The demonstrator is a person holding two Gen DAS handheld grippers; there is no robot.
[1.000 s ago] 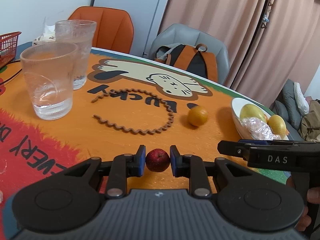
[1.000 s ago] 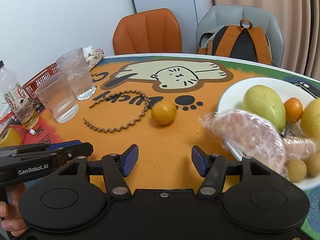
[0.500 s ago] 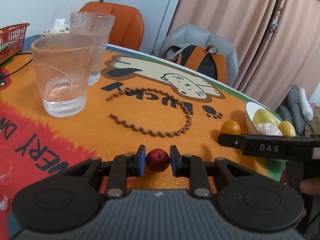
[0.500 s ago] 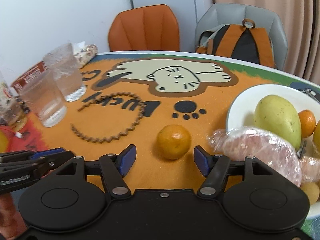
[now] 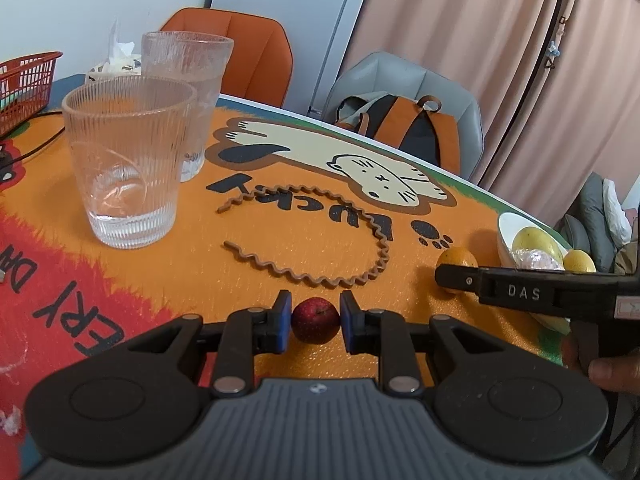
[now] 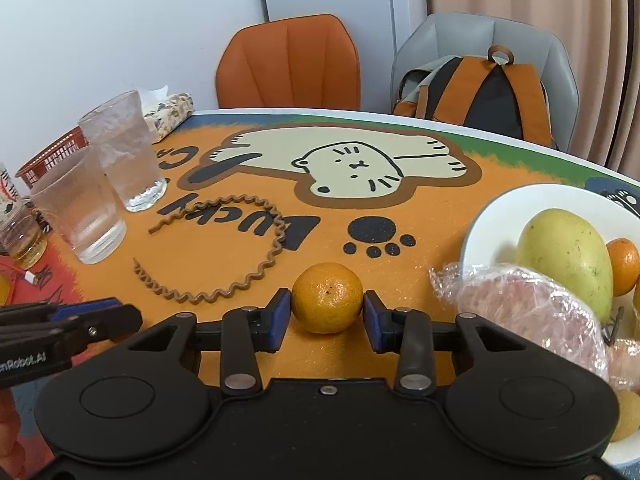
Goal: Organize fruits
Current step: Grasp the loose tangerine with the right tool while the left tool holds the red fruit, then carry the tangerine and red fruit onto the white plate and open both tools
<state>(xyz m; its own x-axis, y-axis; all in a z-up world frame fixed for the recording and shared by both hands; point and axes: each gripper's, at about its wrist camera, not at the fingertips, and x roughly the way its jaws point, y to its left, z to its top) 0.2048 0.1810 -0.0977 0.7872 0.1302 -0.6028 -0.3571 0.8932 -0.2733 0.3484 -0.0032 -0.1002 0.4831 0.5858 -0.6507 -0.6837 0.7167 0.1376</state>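
While the left gripper (image 5: 315,322) is pinching a small red fruit (image 5: 315,319) between its blue pads just over the orange tablecloth (image 5: 200,264), the left wrist view is also showing two ribbed glasses (image 5: 128,160) standing at the left and a brown wavy cord (image 5: 320,236) lying in a loop ahead. At the right edge the right gripper (image 5: 532,292) is reaching across in front of an orange (image 5: 456,258), with a white bowl (image 5: 506,228) of fruit beyond it.

Seen from the right wrist, the right gripper (image 6: 326,316) is clamping the orange (image 6: 327,297), which is sitting on the cloth; its jaws have just been closing, and both pads are touching the fruit's sides. Just to the right, the bowl (image 6: 492,216) is holding a yellow-green mango (image 6: 568,256), another orange (image 6: 624,266) and a plastic-wrapped piece (image 6: 528,312). The left gripper (image 6: 60,332) is poking in at the lower left.
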